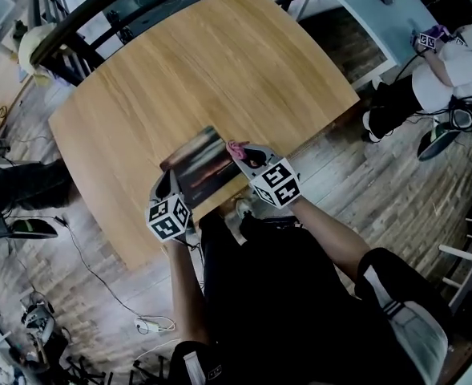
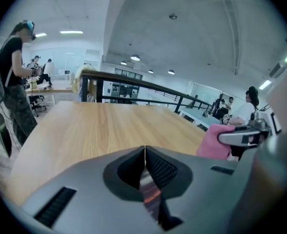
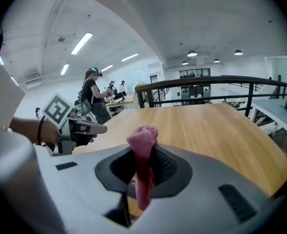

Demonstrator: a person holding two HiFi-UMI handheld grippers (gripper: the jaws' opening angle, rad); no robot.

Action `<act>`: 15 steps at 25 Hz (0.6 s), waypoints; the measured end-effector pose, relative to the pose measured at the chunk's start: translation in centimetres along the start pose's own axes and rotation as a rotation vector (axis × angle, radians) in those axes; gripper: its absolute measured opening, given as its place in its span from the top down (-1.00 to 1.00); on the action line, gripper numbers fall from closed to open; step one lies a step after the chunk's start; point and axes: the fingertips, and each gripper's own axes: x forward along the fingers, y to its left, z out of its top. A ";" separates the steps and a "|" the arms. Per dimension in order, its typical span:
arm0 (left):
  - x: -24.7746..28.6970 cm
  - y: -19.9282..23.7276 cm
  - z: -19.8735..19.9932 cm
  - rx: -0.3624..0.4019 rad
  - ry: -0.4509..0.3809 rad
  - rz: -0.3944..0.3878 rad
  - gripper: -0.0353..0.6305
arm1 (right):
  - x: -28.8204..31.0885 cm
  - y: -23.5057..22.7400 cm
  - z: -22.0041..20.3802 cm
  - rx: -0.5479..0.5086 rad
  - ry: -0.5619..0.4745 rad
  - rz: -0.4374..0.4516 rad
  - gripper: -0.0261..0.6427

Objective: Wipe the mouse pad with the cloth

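Note:
A dark mouse pad [image 1: 206,167] with reddish streaks sits at the near edge of the wooden table [image 1: 211,62]. My left gripper [image 1: 165,184] is at its left side, shut on the pad's thin edge [image 2: 150,194]. My right gripper [image 1: 248,155] is at the pad's right corner, shut on a pink cloth [image 1: 237,147]. In the right gripper view the cloth [image 3: 143,165] stands up between the jaws, its bunched top poking out. The left gripper view shows the same pink cloth [image 2: 215,141] at the right. Whether the pad lies flat or is lifted cannot be told.
The table's far half is bare wood. A black railing [image 1: 99,6] runs behind it, and a white table [image 1: 364,6] stands at the back right. A seated person [image 1: 448,70] is at the far right, another person [image 2: 14,77] stands left. Cables [image 1: 147,323] lie on the floor.

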 end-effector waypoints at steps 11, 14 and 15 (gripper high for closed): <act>-12.1 -6.0 7.0 0.094 -0.355 0.091 0.82 | -6.0 2.8 6.2 0.062 -0.212 0.064 0.72; -14.8 -7.1 8.8 0.103 -0.438 0.088 0.82 | -7.5 3.8 7.7 0.081 -0.262 0.063 0.72; -15.7 -7.2 9.3 0.105 -0.464 0.089 0.82 | -7.9 4.1 8.2 0.083 -0.276 0.061 0.72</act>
